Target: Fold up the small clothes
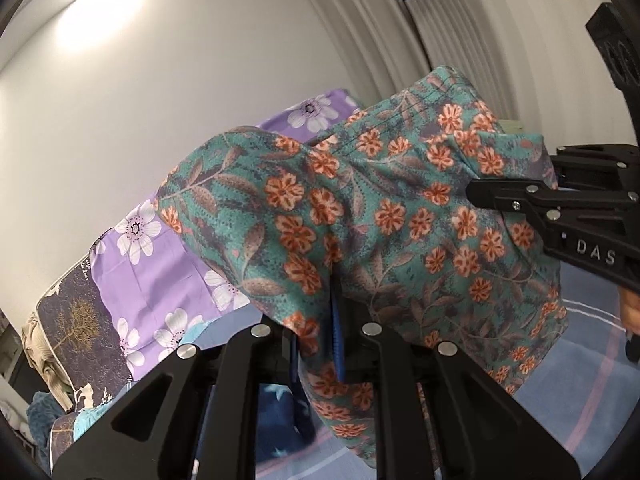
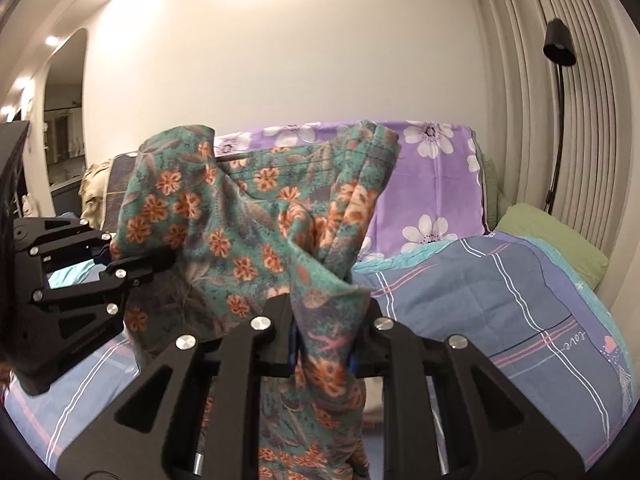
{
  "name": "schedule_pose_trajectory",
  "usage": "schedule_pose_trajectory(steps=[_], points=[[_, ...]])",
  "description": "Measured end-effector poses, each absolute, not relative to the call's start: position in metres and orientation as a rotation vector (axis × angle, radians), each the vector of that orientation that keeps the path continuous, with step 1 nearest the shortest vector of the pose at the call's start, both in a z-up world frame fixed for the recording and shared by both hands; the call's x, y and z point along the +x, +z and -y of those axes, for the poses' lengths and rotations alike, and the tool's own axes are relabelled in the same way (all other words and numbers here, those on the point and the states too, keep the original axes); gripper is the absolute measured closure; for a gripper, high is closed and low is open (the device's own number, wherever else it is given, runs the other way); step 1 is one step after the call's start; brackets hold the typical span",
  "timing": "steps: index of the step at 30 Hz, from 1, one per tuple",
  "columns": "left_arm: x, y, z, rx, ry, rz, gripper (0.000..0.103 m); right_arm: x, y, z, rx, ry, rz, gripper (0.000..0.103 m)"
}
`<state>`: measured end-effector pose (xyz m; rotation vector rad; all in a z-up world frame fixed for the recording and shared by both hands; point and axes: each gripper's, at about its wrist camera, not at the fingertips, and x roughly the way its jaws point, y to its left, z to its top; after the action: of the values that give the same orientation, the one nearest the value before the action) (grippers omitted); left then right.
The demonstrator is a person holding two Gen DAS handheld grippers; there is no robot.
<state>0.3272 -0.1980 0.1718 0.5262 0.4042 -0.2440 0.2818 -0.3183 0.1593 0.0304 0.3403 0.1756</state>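
Between the left gripper point(image 1: 334, 336) jaws: a bunched edge of the floral garment point(image 1: 380, 208), pinched tight, blue pads just showing beside the cloth. Right gripper point(image 2: 324, 344) same story, clamped on another bunched edge, fabric spilling down below its fingers. Each gripper also shows in the other's view, biting the cloth from the side.

Two-point hold reads as a lift-and-spread: garment hangs in the air between the grippers, clear of the bed, probably to shake it open before laying it flat. Not taut yet; it sags and folds on itself in the middle, so the corners are likely not the true ones.

Material: thin, limp woven cloth, teal ground, orange flowers, brown leaves, stitched hem lines along the top edge. Drapes easily, will slip if the grip loosens.

Below and to the right: quilted blue plaid bedspread point(image 2: 500, 280), soft, slightly puffy. Far side: purple flowered sheet point(image 2: 436, 184) over the headboard, green pillow point(image 2: 552, 236) far right, ribbed wall panels behind a black lamp point(image 2: 559, 44).
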Motion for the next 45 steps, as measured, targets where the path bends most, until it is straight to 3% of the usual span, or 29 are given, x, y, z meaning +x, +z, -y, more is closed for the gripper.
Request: schedule_pose_trajectory(steps=[3,4,6,7,10,13,16,19,21,24,32,39,45], points=[[0.37,0.161,0.205,0.532,-0.204,-0.436,0.089,0.336,0.147,0.319,0.053,0.148,-0.372,0.086],[0.385,0.155,0.206,0.525,-0.19,-0.457,0.083,0.336,0.147,0.319,0.053,0.148,-0.372,0.084],[0.42,0.129,0.206,0.51,-0.141,-0.555,0.048,0.371,0.129,0.319,0.05,0.105,-0.427,0.053],[0.437,0.103,0.204,0.515,-0.083,-0.631,0.031,0.385,0.118,0.321,0.044,0.062,-0.471,0.031],[0.442,0.041,0.203,0.566,-0.109,-0.732,0.031,0.414,0.063,0.334,0.085,-0.037,-0.651,0.043],[0.424,-0.02,0.206,0.671,-0.176,-0.769,0.031,0.408,0.002,0.344,0.164,0.04,-0.769,0.045],[0.402,-0.042,0.207,0.698,-0.167,-0.715,0.031,0.397,-0.054,0.347,0.162,0.038,-0.842,0.038],[0.397,-0.038,0.195,0.633,-0.16,-0.748,0.031,0.385,-0.063,0.361,0.333,0.053,-0.836,0.035],[0.39,-0.031,0.191,0.615,-0.165,-0.759,0.031,0.378,-0.063,0.368,0.407,0.04,-0.856,0.035],[0.361,-0.021,0.188,0.602,-0.18,-0.746,0.029,0.348,-0.044,0.355,0.285,-0.013,-0.844,0.035],[0.239,0.004,0.17,0.433,-0.318,-0.642,0.011,0.216,-0.006,0.34,0.123,-0.032,-0.769,0.033],[0.162,0.022,0.152,0.364,-0.276,-0.609,0.01,0.101,0.031,0.324,0.069,-0.082,-0.663,0.028],[0.099,0.039,0.148,0.38,-0.311,-0.532,0.005,0.056,0.048,0.305,0.016,-0.064,-0.624,0.026]])
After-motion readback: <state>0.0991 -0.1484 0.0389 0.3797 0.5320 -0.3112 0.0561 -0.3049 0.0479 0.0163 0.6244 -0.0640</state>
